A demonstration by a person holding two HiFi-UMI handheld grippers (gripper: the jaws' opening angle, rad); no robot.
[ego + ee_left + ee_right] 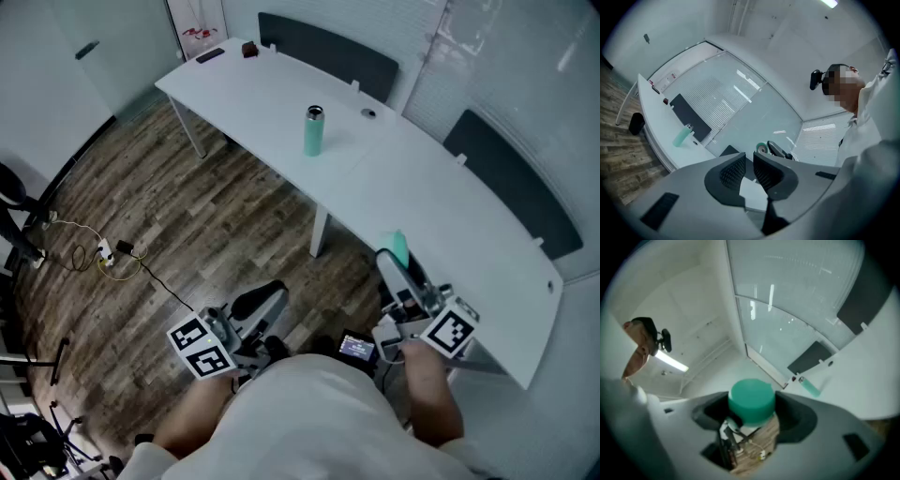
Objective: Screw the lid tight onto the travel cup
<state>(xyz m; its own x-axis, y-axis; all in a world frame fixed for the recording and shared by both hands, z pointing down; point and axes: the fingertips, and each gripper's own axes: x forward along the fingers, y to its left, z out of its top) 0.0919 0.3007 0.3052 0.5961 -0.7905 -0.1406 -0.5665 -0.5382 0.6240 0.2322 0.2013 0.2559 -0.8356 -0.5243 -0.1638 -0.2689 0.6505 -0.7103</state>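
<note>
Green lid (pixel 751 401) clamped in wide-set right tool (pixel 752 412); left tool (pixel 749 165) shut, empty; cup (pixel 313 130) well apart.

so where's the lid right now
The green lid is clamped between the jaws of the right gripper, at lower right in the head view, by the white table's near edge and well apart from the travel cup.

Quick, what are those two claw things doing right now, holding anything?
Left gripper: shut, empty.
Right gripper: closed on the green lid.
</note>
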